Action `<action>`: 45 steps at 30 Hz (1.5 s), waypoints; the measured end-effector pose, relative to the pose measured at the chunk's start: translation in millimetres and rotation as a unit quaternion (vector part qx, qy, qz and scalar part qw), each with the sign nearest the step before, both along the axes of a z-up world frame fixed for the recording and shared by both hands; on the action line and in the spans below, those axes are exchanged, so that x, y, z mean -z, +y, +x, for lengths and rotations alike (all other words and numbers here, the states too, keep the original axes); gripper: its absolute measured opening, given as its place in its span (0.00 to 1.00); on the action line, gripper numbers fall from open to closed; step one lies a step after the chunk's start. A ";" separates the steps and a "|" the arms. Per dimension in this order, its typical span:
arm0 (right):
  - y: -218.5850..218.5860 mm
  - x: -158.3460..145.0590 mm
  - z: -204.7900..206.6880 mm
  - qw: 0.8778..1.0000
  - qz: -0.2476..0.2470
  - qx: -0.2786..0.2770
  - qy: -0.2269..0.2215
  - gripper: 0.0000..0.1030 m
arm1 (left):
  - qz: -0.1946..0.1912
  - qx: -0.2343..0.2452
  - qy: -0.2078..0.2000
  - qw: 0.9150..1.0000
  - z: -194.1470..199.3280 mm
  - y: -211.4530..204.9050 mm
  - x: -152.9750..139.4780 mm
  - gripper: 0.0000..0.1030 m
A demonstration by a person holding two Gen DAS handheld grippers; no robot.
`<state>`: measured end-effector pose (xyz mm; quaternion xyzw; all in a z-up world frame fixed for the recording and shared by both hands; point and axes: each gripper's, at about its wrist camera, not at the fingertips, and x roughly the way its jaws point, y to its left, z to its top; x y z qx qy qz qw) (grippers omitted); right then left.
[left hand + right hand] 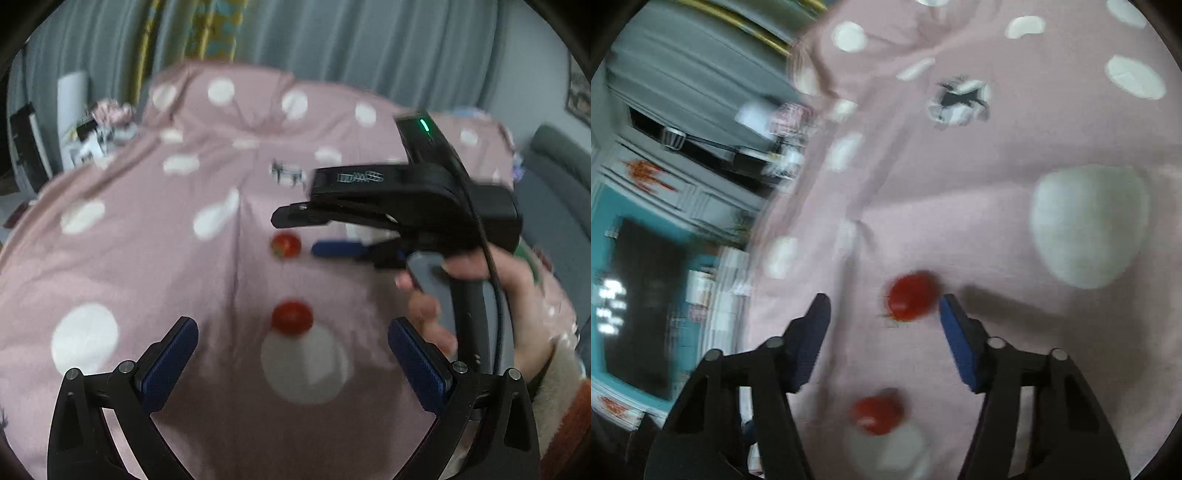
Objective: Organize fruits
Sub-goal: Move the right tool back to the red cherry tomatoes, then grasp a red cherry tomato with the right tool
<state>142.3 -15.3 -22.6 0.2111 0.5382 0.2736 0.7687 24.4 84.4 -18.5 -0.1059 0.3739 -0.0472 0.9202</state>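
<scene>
Two small red tomatoes lie on a pink cloth with white dots [147, 258]. The near tomato [292, 318] lies just ahead of my open, empty left gripper [291, 350]. The far tomato [285, 246] lies just left of my right gripper [295, 230], which comes in from the right, open. In the right wrist view the far tomato [911, 297] sits between the fingertips of my right gripper [882, 306], close to the right pad [955, 332]. The near tomato [875, 413] lies below it, between the fingers. The frames are blurred.
Grey curtains [369, 44] hang behind the cloth. Clutter [96, 133] sits at the far left edge. A grey sofa [554, 192] is at the right. A small animal print [960, 98] marks the cloth. A teal cabinet [642, 295] stands left.
</scene>
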 end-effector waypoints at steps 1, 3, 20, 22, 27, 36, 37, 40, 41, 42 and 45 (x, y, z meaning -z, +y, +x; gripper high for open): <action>0.1 1.8 -0.9 1.000 -0.001 0.008 -0.005 0.47 | 0.003 0.011 0.017 1.000 2.6 -3.4 5.3 0.99; -0.4 3.2 0.0 1.000 0.015 0.009 -0.006 0.44 | 0.021 0.011 0.021 0.999 2.5 -7.3 7.4 0.99; -4.8 11.3 -14.6 1.000 0.019 0.022 0.003 0.28 | -0.056 -0.022 0.102 0.993 24.2 15.3 20.1 0.99; -9.0 11.6 -17.1 0.999 0.019 0.029 0.009 0.28 | -0.042 -0.016 0.102 0.994 26.6 10.0 19.9 0.99; -26.9 8.6 -27.7 0.999 -0.001 0.044 0.020 0.28 | 0.001 0.002 0.101 0.995 33.7 2.6 22.0 0.99; -70.8 1.2 -47.8 0.997 -0.052 0.057 0.009 0.29 | 0.064 0.007 0.036 0.997 23.4 8.7 -1.4 0.99; -76.5 1.1 -51.5 0.997 -0.055 0.058 0.007 0.29 | 0.061 0.007 0.022 0.998 23.7 8.2 -6.1 0.99; -91.1 1.3 -62.8 0.996 -0.066 0.059 0.008 0.29 | 0.058 0.015 0.008 0.998 31.8 3.4 -11.8 0.99; -95.1 1.0 -66.5 0.996 -0.070 0.059 0.007 0.29 | 0.057 0.019 0.008 0.998 36.8 1.4 -12.6 0.99; -100.3 -0.1 -71.3 0.995 -0.075 0.058 0.004 0.29 | 0.056 0.026 0.007 0.998 41.5 -1.2 -13.1 0.99; -113.2 -3.9 -83.8 0.995 -0.083 0.054 -0.009 0.21 | 0.075 0.046 0.009 0.996 55.8 -14.3 -12.2 0.98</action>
